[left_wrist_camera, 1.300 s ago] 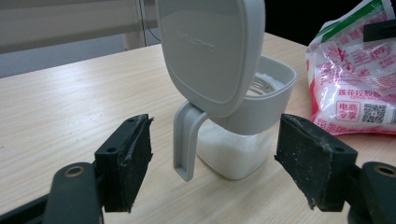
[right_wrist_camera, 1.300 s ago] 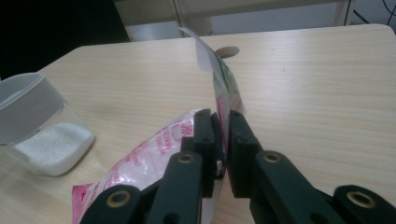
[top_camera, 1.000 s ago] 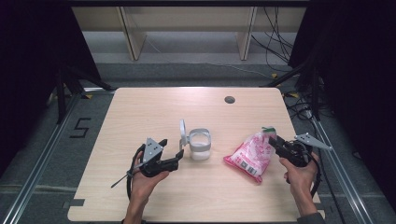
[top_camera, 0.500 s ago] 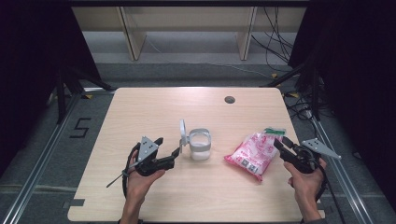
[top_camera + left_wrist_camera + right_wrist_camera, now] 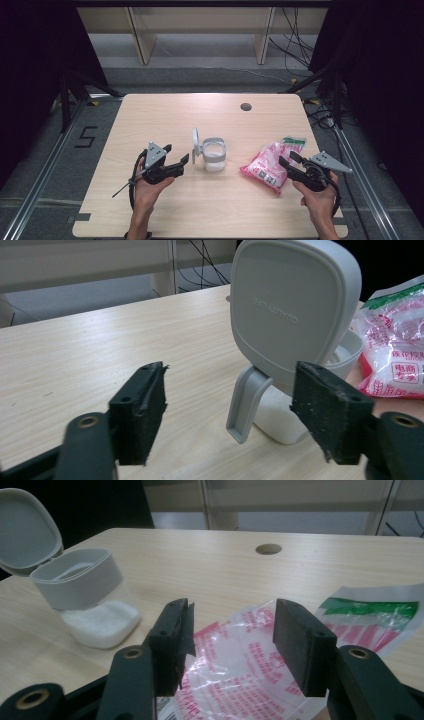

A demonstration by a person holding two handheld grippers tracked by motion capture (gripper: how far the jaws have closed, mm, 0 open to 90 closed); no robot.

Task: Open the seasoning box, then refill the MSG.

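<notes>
A clear canister (image 5: 214,156) (image 5: 89,600) with a grey collar stands mid-table, white grains in its bottom. Its grey lid (image 5: 196,145) (image 5: 292,310) is flipped up on a hinge at its left side. A pink and clear plastic bag (image 5: 270,164) (image 5: 250,670) with a green top lies flat to the right. My left gripper (image 5: 176,154) (image 5: 235,417) is open just left of the lid, nothing between its jaws. My right gripper (image 5: 288,159) (image 5: 231,635) is open at the bag's right edge, its jaws above the plastic and apart from it.
A round cable hole (image 5: 245,106) (image 5: 268,549) sits in the tabletop at the back right. Wooden shelf legs (image 5: 141,42) and loose cables (image 5: 295,35) lie on the floor beyond the table's far edge. Metal rails (image 5: 45,175) run along both sides.
My right gripper has drawn back toward the near right, off the bag, which now lies flat. My left gripper has shifted slightly nearer the front edge.
</notes>
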